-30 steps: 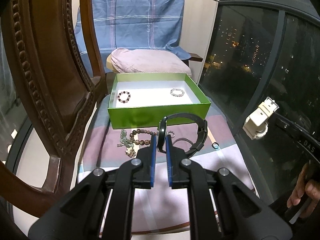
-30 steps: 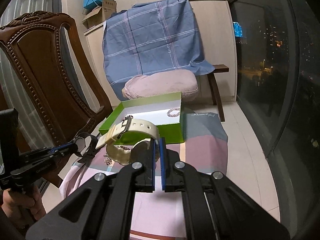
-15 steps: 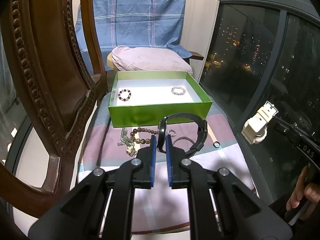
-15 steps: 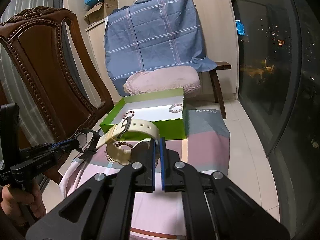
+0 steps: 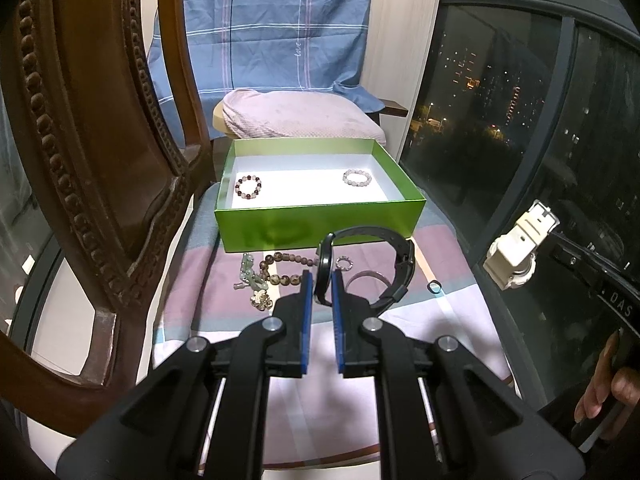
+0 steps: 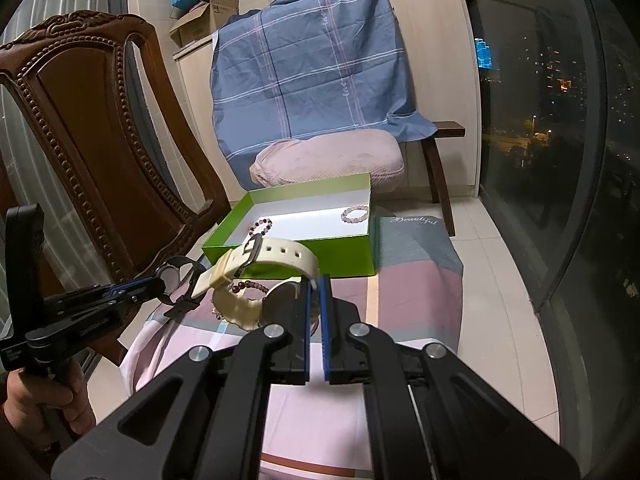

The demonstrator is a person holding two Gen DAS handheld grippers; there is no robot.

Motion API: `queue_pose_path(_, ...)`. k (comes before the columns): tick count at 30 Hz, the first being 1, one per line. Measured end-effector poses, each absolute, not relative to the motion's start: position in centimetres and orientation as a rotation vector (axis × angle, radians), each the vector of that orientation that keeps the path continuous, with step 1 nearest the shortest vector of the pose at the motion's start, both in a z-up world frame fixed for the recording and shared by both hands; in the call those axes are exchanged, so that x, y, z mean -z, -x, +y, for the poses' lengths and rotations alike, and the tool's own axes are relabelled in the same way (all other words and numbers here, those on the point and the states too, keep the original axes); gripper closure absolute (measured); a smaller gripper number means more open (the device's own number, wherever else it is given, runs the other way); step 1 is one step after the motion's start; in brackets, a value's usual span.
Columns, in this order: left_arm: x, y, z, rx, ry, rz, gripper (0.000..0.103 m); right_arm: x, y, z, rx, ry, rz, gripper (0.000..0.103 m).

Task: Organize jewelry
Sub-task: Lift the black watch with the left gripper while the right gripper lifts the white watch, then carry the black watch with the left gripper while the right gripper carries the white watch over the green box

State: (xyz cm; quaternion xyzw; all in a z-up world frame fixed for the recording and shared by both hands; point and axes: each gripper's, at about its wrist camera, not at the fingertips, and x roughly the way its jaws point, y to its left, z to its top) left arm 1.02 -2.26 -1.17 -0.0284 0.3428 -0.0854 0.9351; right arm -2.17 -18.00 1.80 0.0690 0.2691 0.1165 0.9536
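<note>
My left gripper (image 5: 321,280) is shut on a black watch (image 5: 402,260) and holds it above the striped cloth, just short of the green box (image 5: 320,228). My right gripper (image 6: 316,284) is shut on a cream watch (image 6: 276,252), also held in the air before the box (image 6: 348,254); it shows at the right of the left wrist view (image 5: 520,248). In the box lie a dark bead bracelet (image 5: 248,188) and a pale bead bracelet (image 5: 357,178). On the cloth lie a brown bead bracelet (image 5: 282,270), a green charm piece (image 5: 252,280), a small ring (image 5: 434,288) and a clear bangle (image 5: 368,278).
A carved wooden chair back (image 5: 92,160) stands close on the left. A pink cushion (image 6: 332,160) and a blue checked cloth (image 6: 312,72) sit behind the box. A dark window (image 6: 560,120) runs along the right. Cardboard boxes (image 6: 208,16) sit up high at the back.
Both grippers have drifted slightly closer to the box, each still holding its watch. The jewelry on the cloth and in the box has not moved.
</note>
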Motion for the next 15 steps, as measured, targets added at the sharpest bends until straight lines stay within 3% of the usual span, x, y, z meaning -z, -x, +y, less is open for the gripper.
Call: queue_pose_path(15,0.8,-1.8,-2.0,0.169,0.080,0.701,0.093,-2.6,0.5,-17.5,-0.250,-0.150,0.535,0.098)
